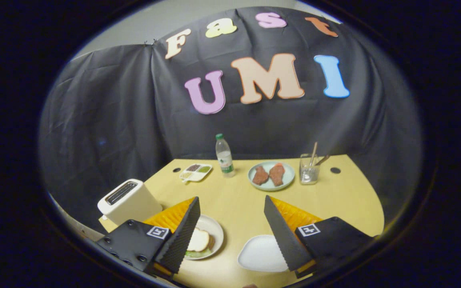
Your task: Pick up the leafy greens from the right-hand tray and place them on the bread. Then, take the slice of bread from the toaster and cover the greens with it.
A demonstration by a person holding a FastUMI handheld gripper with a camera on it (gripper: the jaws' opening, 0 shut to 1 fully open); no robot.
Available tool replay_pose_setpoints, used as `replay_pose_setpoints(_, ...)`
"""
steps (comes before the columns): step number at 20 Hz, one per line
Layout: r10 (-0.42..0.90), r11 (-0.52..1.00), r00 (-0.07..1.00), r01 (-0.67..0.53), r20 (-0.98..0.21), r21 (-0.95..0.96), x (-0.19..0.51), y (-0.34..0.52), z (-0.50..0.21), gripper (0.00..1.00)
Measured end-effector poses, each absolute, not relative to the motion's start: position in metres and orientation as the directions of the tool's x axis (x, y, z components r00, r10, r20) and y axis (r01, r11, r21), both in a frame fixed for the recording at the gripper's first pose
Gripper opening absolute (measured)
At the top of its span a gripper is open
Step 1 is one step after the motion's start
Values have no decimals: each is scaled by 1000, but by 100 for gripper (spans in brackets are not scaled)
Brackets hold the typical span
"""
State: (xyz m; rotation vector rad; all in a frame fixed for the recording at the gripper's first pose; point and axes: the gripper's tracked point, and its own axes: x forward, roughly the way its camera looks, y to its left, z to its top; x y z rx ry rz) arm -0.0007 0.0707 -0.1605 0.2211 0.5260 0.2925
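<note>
My gripper [231, 198] is open and held above the yellow table, with nothing between its fingers. A round white plate [217, 229] sits beside the left finger, partly hidden by it. On the plate, a slice of bread [198, 240] lies on top of leafy greens [197, 253], whose green edge peeks out from under it. A white rounded tray [260, 254] lies by the right finger, its surface bare. The white toaster [128, 202] stands at the table's left edge, beyond the left finger. Its top slot looks dark.
Along the far side of the table [234, 204] stand a small sauce tray [195, 172], a water bottle [224, 156], a pale blue plate [290, 176] with two pieces of meat, and a glass [309, 170] holding utensils. Black cloth walls close off the back.
</note>
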Motion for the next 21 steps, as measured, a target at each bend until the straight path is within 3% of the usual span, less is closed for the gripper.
replay_pose_setpoints(5, 200, 975, 927, -157, -316, 157, 11, 34, -102, 100)
replay_pose_setpoints(11, 105, 994, 979, -96, -177, 60, 17, 13, -49, 100)
replay_pose_setpoints(21, 72, 996, 991, -64, -115, 68, 27, 2, -25, 100)
